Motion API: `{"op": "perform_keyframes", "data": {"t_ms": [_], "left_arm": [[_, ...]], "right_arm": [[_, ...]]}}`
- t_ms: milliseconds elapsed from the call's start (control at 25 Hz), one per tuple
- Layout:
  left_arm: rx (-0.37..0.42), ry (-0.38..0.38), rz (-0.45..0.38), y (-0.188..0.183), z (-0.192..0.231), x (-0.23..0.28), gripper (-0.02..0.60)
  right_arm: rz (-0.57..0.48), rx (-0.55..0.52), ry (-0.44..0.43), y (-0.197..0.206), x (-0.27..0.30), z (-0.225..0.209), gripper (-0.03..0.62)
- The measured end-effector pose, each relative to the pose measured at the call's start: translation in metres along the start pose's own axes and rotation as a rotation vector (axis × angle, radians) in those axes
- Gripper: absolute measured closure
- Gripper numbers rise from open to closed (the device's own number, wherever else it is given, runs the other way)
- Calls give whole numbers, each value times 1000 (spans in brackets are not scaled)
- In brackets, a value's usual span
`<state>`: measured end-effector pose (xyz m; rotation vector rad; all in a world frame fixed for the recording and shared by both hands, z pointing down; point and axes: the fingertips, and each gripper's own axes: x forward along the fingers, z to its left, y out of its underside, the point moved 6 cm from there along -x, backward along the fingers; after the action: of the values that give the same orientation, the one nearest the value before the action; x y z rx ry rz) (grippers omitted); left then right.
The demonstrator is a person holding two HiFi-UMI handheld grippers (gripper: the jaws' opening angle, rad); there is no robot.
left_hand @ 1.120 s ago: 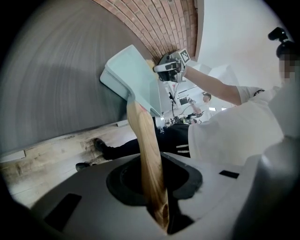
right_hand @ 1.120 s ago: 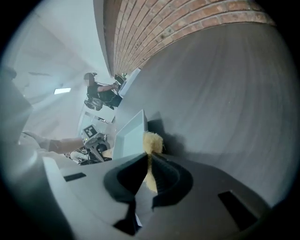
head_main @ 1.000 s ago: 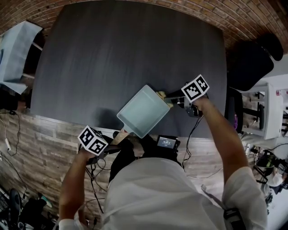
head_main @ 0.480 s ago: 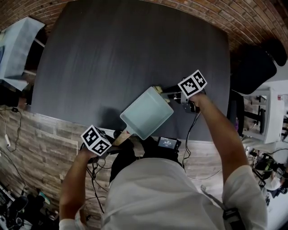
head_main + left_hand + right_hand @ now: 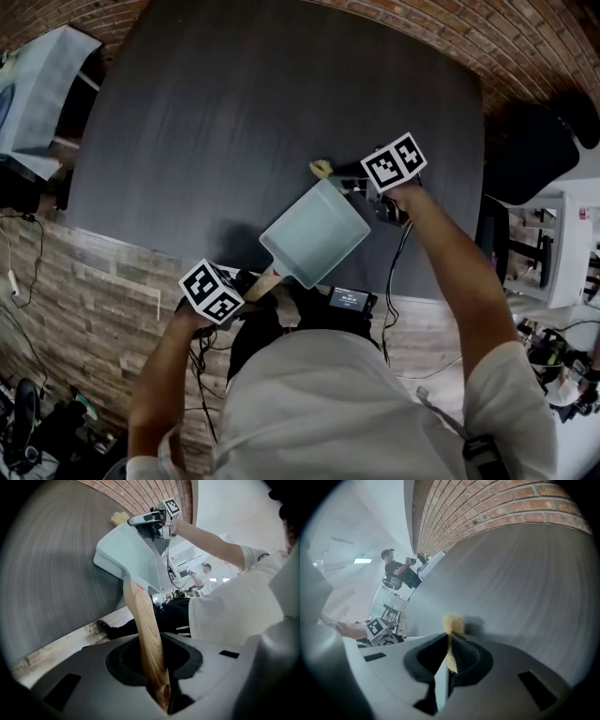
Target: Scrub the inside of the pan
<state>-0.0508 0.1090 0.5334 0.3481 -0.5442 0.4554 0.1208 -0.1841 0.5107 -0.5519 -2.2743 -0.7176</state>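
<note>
The left gripper (image 5: 161,691) clamps the wooden handle (image 5: 143,625), the pan (image 5: 314,234) tilted over the table (image 5: 234,112). The right gripper (image 5: 449,660) pinches a sponge (image 5: 452,623) just past the pan's far rim. Hard scrubbing could twist the pan loose.

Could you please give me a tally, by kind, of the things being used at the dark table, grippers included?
Square pan: 1
Yellow sponge: 1
Grippers: 2 (left gripper on the pan's wooden handle, right gripper on the sponge)
Total: 4
</note>
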Motion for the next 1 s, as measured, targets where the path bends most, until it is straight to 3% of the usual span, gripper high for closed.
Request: {"op": "perform_keyframes", "data": {"t_ms": [400,600,800,1000], "left_arm": [[-11,-16,-100,-15,-3,11,495],[-26,-40,-180,-21,-5,15,500],[-27,-81,-258,-22,-3,12,506],[-18,-104,-274,-22,-3,15,505]], "right_arm": [[-105,-198,160,-43,1,16,559],[55,-376,308,-39,12,18,559],[143,-417,312,-28,30,30,559],[182,-418,287,-20,37,40,559]]}}
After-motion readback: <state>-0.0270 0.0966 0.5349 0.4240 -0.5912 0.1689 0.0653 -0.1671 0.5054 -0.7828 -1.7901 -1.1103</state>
